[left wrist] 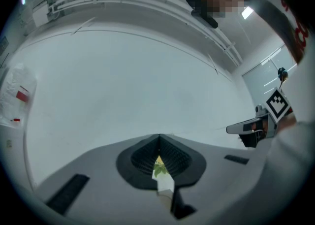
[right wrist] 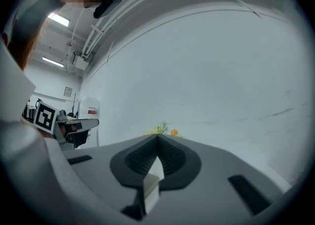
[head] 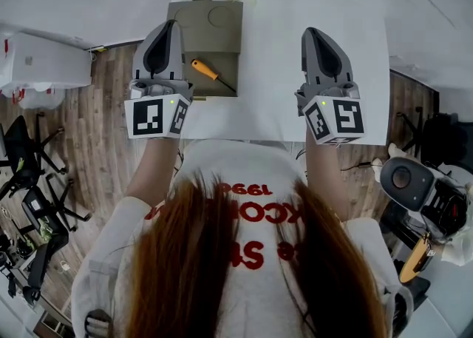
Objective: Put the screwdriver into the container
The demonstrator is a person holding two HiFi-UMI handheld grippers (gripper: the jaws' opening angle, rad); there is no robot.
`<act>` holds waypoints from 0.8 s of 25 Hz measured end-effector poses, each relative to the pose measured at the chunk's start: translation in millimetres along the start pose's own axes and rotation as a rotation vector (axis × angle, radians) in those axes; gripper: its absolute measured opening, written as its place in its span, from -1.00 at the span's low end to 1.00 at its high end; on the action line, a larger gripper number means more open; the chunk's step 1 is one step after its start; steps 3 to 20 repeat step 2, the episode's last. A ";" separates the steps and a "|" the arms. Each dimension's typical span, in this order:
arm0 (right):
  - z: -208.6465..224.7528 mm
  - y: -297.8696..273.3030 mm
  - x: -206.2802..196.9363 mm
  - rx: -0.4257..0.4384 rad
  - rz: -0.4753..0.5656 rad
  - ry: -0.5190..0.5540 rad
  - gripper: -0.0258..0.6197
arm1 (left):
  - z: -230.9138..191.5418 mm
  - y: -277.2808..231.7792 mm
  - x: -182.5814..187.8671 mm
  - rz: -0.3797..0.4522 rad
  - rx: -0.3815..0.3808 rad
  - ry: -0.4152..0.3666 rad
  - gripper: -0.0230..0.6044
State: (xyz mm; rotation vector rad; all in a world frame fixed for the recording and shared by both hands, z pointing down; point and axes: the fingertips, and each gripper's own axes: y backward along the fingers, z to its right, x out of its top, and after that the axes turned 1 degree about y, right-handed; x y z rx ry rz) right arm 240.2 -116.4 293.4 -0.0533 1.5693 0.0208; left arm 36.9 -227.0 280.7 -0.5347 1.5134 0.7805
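The left gripper (head: 169, 27) and right gripper (head: 312, 33) are held raised, each with jaws pressed together on nothing; the screwdriver (head: 211, 75) is found lying on the near section of the olive container (head: 203, 22), just ahead-right of the left gripper; its axis runs diagonally, orange handle far-left, tip near-right; the left gripper is judged nearer; whether it already rests inside cannot be told.
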 end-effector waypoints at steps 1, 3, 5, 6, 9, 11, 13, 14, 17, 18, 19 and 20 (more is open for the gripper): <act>0.2 -0.5 0.1 0.001 0.000 0.001 -0.91 | 0.1 -0.6 0.0 0.001 0.001 0.001 -0.91; 0.5 -1.0 0.1 0.002 -0.001 0.001 -0.91 | 0.3 -1.2 -0.1 0.002 0.001 0.002 -0.91; 0.5 -1.0 0.1 0.002 -0.001 0.001 -0.91 | 0.3 -1.2 -0.1 0.002 0.001 0.002 -0.91; 0.5 -1.0 0.1 0.002 -0.001 0.001 -0.91 | 0.3 -1.2 -0.1 0.002 0.001 0.002 -0.91; 0.5 -1.0 0.1 0.002 -0.001 0.001 -0.91 | 0.3 -1.2 -0.1 0.002 0.001 0.002 -0.91; 0.5 -1.0 0.1 0.002 -0.001 0.001 -0.91 | 0.3 -1.2 -0.1 0.002 0.001 0.002 -0.91; 0.5 -1.0 0.1 0.002 -0.001 0.001 -0.91 | 0.3 -1.2 -0.1 0.002 0.001 0.002 -0.91; 0.5 -1.0 0.1 0.002 -0.001 0.001 -0.91 | 0.3 -1.2 -0.1 0.002 0.001 0.002 -0.91; 0.5 -1.0 0.1 0.002 -0.001 0.001 -0.91 | 0.3 -1.2 -0.1 0.002 0.001 0.002 -0.91; 0.5 -1.0 0.1 0.002 -0.001 0.001 -0.91 | 0.3 -1.2 -0.1 0.002 0.001 0.002 -0.91; 0.5 -1.0 0.1 0.002 -0.001 0.001 -0.91 | 0.3 -1.2 -0.1 0.002 0.001 0.002 -0.91; 0.5 -1.0 0.1 0.002 -0.001 0.001 -0.91 | 0.3 -1.2 -0.1 0.002 0.001 0.002 -0.91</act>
